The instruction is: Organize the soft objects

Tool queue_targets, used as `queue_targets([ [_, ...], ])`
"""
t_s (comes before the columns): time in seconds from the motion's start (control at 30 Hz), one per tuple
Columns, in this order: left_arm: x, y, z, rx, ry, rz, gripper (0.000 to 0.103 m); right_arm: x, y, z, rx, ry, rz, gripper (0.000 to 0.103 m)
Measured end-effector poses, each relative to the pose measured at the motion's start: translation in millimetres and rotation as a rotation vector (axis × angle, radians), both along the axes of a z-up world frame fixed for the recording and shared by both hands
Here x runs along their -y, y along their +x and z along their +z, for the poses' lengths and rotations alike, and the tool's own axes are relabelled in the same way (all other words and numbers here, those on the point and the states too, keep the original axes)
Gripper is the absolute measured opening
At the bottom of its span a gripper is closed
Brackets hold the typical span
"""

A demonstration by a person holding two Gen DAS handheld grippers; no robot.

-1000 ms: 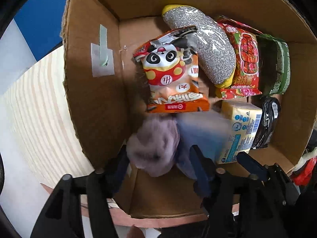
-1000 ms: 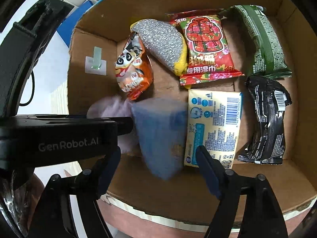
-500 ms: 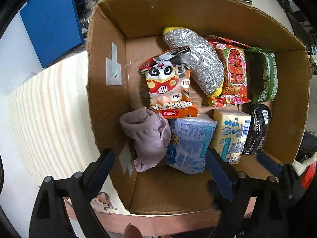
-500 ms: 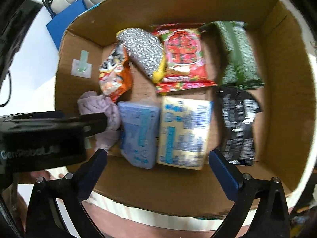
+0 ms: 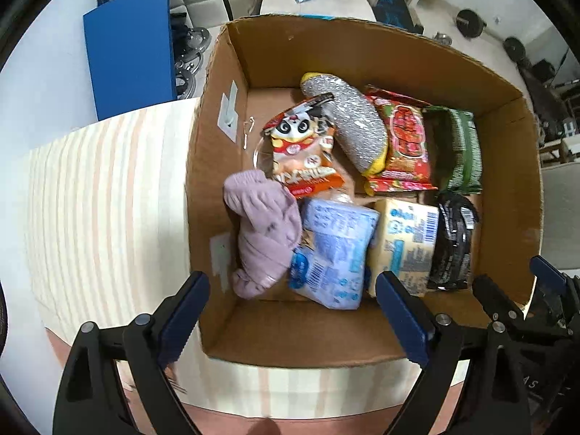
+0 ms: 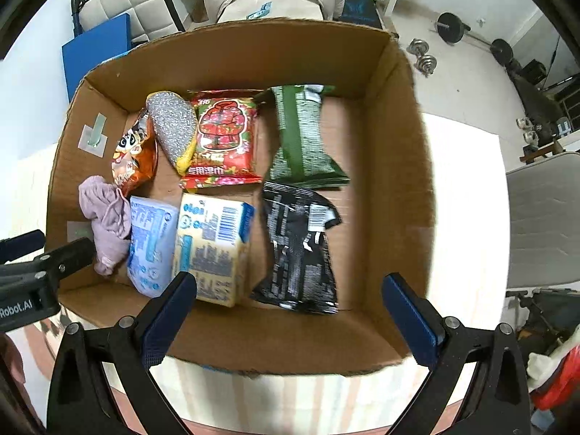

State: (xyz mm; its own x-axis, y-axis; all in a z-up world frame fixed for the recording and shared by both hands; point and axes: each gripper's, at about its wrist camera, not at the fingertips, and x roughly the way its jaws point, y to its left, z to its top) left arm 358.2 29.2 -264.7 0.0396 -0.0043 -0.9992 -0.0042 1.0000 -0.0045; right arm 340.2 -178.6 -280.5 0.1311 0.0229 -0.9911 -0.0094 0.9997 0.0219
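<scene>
A striped table is carrying an open cardboard box, which is filling most of both views and holding all the soft things. Along the far side of the box floor, a green packet is lying to the right, a red printed packet is sitting beside it, and a silver scouring pad with a yellow edge is resting partly over the red packet's left side. An orange panda snack bag is leaning against the pad near the left wall. Along the near side, a black packet is lying to the right, just below the green one, a yellow tissue pack is sitting left of it, and a pale blue tissue pack is touching the yellow one. A bunched lilac cloth is pressing between the blue pack and the left wall, touching the panda bag's lower corner.

The left gripper is hovering over the near edge of the box, its fingers spread wide and holding nothing. The right gripper is hanging above the near wall likewise, its fingers gaping wide and grasping nothing.
</scene>
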Motion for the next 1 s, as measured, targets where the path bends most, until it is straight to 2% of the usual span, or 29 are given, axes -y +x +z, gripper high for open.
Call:
queue_targets([
  [0.17, 9.7, -20.7, 19.1, 0.095, 0.054, -0.012, 0.094, -10.8, -9.4, 14.0, 0.040, 0.000, 0.006, 0.103],
  [0.27, 7.2, -28.2, 39.2, 0.162, 0.091, -0.017, 0.094, -8.6, -22.8, 36.5, 0.086, 0.012, -0.004, 0.103],
  [0.57, 4.8, -99.8, 116.6, 0.328, 0.048, 0.044, 0.094, 8.9, -89.1, 117.7, 0.237, 0.068, -0.029, 0.103],
  [0.77, 16.0, -158.3, 171.0, 0.419, 0.038, 0.024, 0.094, 18.3, -146.5, 168.6, 0.321, 0.090, -0.023, 0.103],
  [1.0, 25.9, -214.1, 215.8, 0.523, 0.052, 0.010, 0.094, 23.5, -210.8, 228.6, 0.423, 0.101, -0.005, 0.103],
])
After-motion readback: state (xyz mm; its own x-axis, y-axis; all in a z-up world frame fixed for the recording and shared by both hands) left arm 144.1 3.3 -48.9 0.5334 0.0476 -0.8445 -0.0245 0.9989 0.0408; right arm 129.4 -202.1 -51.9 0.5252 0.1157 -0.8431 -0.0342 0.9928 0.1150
